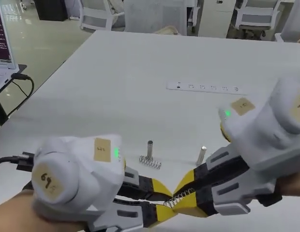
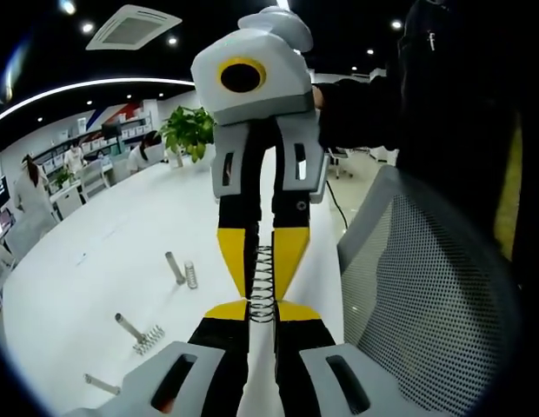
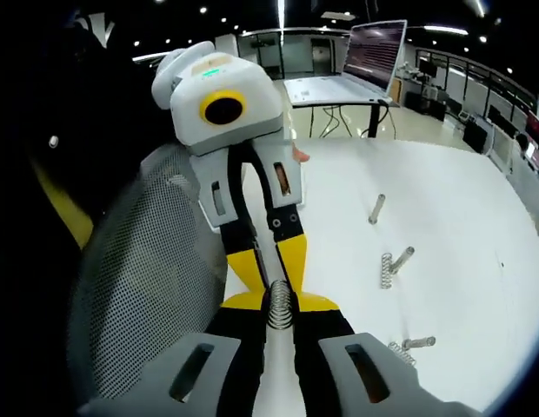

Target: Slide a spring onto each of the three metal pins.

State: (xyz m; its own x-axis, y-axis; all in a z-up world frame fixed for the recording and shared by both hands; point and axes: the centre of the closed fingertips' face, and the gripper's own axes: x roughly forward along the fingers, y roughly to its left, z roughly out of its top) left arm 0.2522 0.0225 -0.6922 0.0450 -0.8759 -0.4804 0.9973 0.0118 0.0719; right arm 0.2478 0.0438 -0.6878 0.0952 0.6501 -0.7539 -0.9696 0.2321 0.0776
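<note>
A small steel spring (image 1: pixel 181 196) is pinched between the yellow tips of both grippers, low over the table's near edge. My left gripper (image 1: pixel 164 210) comes in from the bottom left and my right gripper (image 1: pixel 183 192) from the right, tip to tip. In the left gripper view the spring (image 2: pixel 262 278) runs from my left gripper (image 2: pixel 261 311) up into the right gripper (image 2: pixel 262 291). In the right gripper view the spring (image 3: pixel 280 306) shows end-on. One metal pin (image 1: pixel 150 149) stands with a loose spring (image 1: pixel 150 162) lying at its foot. A second pin (image 1: pixel 202 154) leans to its right.
A white power strip (image 1: pixel 208 87) lies across the middle of the white table (image 1: pixel 116 87). A laptop (image 1: pixel 2 38) with a black cable sits on a stand at far left. Office chairs stand beyond the far edge. A mesh chair back (image 2: pixel 426 287) is close behind the grippers.
</note>
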